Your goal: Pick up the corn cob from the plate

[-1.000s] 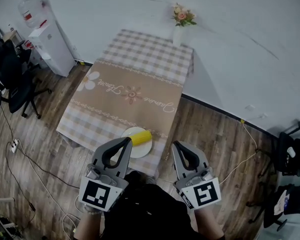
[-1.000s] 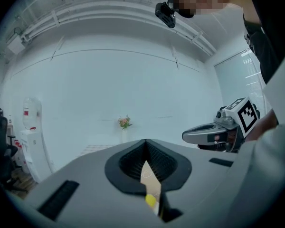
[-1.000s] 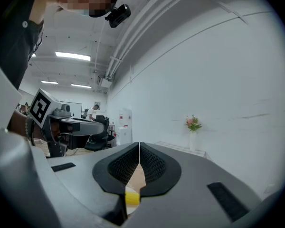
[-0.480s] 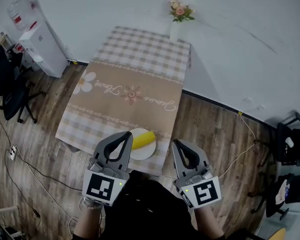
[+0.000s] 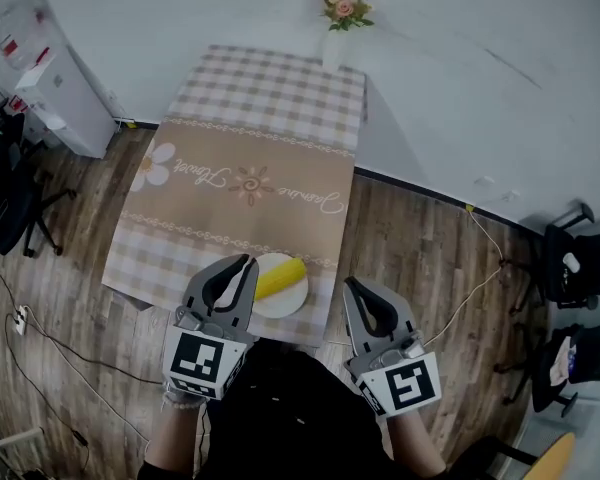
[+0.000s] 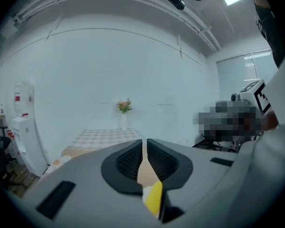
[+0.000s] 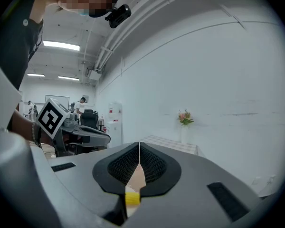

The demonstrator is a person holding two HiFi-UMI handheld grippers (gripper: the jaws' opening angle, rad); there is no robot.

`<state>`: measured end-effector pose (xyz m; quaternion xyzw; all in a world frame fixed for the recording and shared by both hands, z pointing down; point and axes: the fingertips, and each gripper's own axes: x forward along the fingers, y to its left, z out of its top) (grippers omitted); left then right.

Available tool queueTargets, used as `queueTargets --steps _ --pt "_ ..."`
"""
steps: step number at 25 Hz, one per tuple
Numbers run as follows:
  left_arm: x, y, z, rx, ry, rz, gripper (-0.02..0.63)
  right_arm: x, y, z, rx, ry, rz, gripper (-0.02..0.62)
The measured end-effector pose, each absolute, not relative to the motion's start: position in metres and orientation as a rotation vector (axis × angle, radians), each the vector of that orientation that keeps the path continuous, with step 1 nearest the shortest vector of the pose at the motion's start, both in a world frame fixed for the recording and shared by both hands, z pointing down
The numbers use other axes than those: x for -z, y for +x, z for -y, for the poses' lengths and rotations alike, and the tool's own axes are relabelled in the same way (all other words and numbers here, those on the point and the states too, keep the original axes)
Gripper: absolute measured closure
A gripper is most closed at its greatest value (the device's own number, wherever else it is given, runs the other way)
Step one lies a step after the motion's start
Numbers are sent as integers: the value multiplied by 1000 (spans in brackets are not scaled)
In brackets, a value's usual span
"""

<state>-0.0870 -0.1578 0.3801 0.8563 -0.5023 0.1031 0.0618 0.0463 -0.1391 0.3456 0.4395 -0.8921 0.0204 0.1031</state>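
A yellow corn cob [image 5: 280,277] lies on a white plate [image 5: 292,305] at the near edge of the table [image 5: 250,183]. My left gripper [image 5: 244,261] reaches over the plate's left side, its tips just left of the cob. Its jaws are opening, with a narrow slit between them and nothing held. In the left gripper view the corn cob [image 6: 153,198] shows low through that slit, beyond my left gripper [image 6: 144,141]. My right gripper [image 5: 352,286] hangs shut to the right of the plate, off the table. The right gripper view shows the corn cob [image 7: 132,198] below my right gripper [image 7: 139,144].
A checked and tan cloth covers the table. A vase of flowers [image 5: 338,8] stands at its far end by the wall. A water dispenser [image 5: 40,78] and office chairs [image 5: 10,198] stand left, another chair [image 5: 570,278] right. Cables [image 5: 25,318] lie on the wooden floor.
My left gripper has moved forward and down, from short of the plate to over its left side. The right gripper has hardly moved.
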Motion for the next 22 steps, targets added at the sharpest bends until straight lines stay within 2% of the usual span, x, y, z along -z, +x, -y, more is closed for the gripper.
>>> queueTargets --steps 6,11,22 --pt "-405 -77 164 -395 2613 1387 501 -353 45 140 -91 1321 2597 552" --pt "-431 -71 168 -476 2612 1346 405 -360 42 137 -118 1334 2568 552" --pt "-520 -47 155 -766 2570 1064 370 -372 52 133 -170 1399 2504 552"
